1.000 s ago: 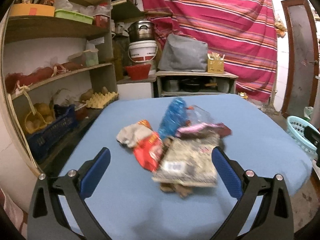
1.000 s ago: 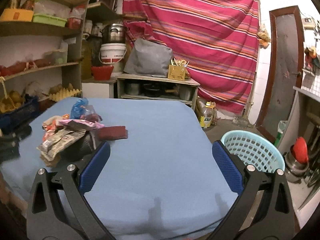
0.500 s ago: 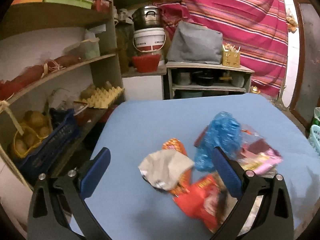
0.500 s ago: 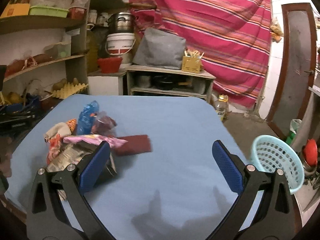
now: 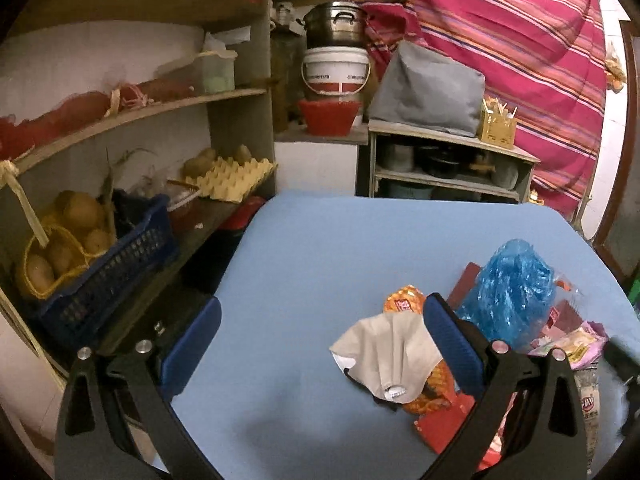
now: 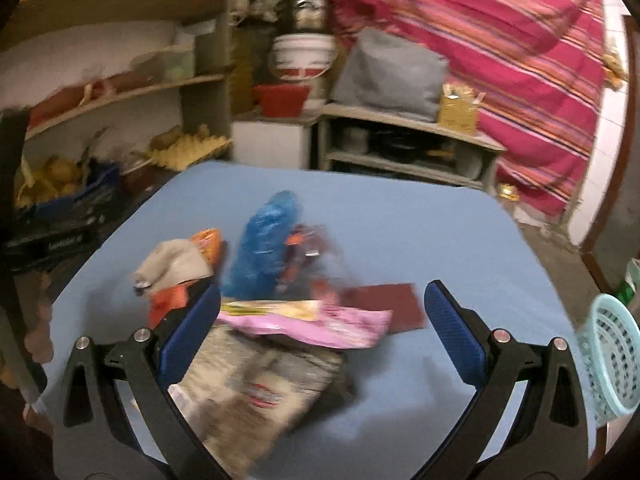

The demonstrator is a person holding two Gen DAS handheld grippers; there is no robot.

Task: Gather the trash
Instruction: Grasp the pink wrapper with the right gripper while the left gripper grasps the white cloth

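Pink wrapper [image 6: 308, 322] lies between the right gripper [image 6: 322, 320]'s wide, empty jaws.

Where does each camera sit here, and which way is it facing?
Left wrist: sits behind the open left tongs, facing the table's left side and the shelves; only its tong fingers show.
Right wrist: sits behind the open right tongs, facing the trash pile, with the basket at the right edge; only its tong fingers show.
Shared: the blue plastic bag, the crumpled grey wrapper and the striped curtain.
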